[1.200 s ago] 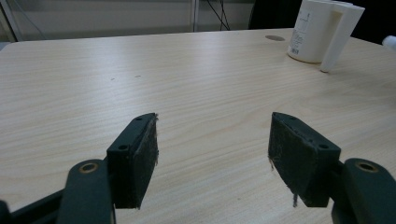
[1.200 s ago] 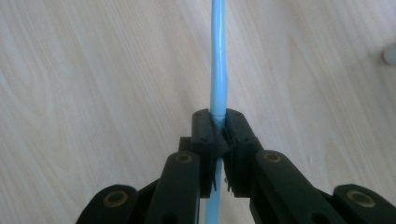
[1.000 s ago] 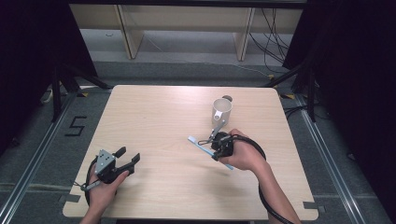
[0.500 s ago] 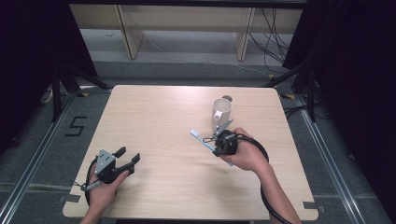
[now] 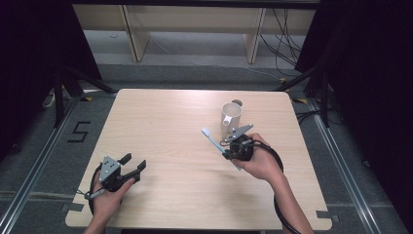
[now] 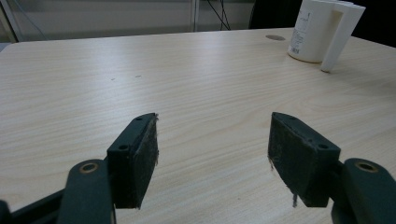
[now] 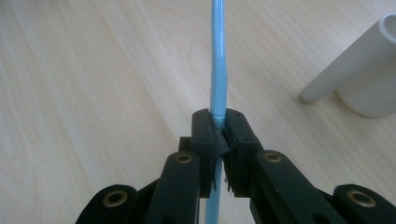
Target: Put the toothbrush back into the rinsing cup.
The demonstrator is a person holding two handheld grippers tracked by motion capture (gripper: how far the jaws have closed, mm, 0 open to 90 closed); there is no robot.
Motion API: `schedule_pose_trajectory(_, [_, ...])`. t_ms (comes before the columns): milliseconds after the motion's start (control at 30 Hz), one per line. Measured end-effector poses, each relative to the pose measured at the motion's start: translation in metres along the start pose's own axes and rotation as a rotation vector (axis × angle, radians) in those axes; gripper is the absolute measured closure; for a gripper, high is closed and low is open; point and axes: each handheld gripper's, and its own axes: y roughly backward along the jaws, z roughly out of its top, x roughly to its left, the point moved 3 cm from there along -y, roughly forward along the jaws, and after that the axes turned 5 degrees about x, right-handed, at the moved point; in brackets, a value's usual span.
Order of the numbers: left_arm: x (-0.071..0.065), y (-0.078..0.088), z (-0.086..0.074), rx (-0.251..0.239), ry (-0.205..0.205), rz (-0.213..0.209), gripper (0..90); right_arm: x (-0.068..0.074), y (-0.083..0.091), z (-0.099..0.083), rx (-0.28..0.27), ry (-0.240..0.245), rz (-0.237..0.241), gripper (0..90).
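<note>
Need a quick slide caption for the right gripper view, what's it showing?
Right gripper shut on a light blue toothbrush handle above the wooden table, white mug at right.

mug [image 5: 231, 117] on table [image 5: 160, 126], toothbrush [image 5: 213, 141] just left of it

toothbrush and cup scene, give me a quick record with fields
held item: light blue toothbrush, clamped mid-handle
right gripper: shut on the toothbrush, above the table
left gripper: open, nothing between the pads
cup: white cup with handle, upright, just beyond the right gripper
surface: light wooden table
</note>
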Motion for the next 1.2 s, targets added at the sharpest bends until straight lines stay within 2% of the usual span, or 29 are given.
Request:
schedule_pose_trajectory(33, [0.0,0.0,0.0,0.0,0.001,0.0,32.7,0.0,0.001,-0.001,-0.029,-0.021,-0.002,84.1])
schedule_pose_trajectory(100, [0.0,0.0,0.0,-0.001,0.003,0.0,32.7,-0.001,0.002,-0.002,-0.046,-0.026,-0.004,84.1])
schedule_pose_trajectory(333, [0.0,0.0,0.0,-0.001,0.002,-0.001,32.7,-0.004,0.0,-0.007,-0.082,-0.035,-0.023,84.1])
schedule_pose_trajectory(467, [-0.001,-0.001,0.0,0.0,-0.002,0.001,32.7,-0.005,0.004,-0.009,-0.1,-0.058,-0.021,84.1])
schedule_pose_trajectory(500, [0.0,-0.001,0.0,0.0,-0.001,0.0,32.8,-0.006,0.004,-0.009,-0.12,-0.073,-0.047,84.1])
schedule_pose_trajectory(533, [0.0,-0.001,0.0,0.0,-0.001,0.0,32.8,-0.006,0.004,-0.009,-0.12,-0.073,-0.047,84.1])
schedule_pose_trajectory(567, [0.0,-0.001,0.0,-0.001,0.0,0.0,32.8,-0.005,0.006,-0.01,-0.118,-0.095,-0.044,84.1])
schedule_pose_trajectory(600, [0.0,-0.001,0.0,-0.001,0.001,-0.001,32.8,-0.004,0.007,-0.01,-0.129,-0.105,-0.039,84.1])
schedule_pose_trajectory(633, [0.0,-0.001,0.0,-0.002,0.003,-0.002,32.8,-0.005,0.007,-0.01,-0.153,-0.081,-0.048,84.1])
schedule_pose_trajectory(733, [0.0,-0.001,0.0,-0.003,0.004,-0.003,32.7,-0.005,0.009,-0.012,-0.189,-0.113,-0.043,84.1])
schedule_pose_trajectory(800, [0.0,0.0,0.0,-0.003,0.004,-0.003,32.7,-0.007,0.008,-0.012,-0.214,-0.114,-0.041,84.2])
schedule_pose_trajectory(833, [0.0,0.0,0.0,-0.003,0.004,-0.003,32.7,-0.006,0.009,-0.014,-0.207,-0.134,-0.042,84.1])
schedule_pose_trajectory(1033, [0.0,-0.002,0.0,-0.022,0.01,-0.007,32.7,-0.008,0.008,-0.016,-0.261,-0.141,-0.061,84.1])
schedule_pose_trajectory(1067, [0.0,0.0,0.0,-0.007,0.012,0.002,32.7,-0.009,0.008,-0.016,-0.266,-0.141,-0.067,84.1])
schedule_pose_trajectory(1200, [0.0,-0.001,0.0,-0.005,0.018,0.007,32.8,-0.01,0.012,-0.018,-0.297,-0.146,-0.078,84.1])
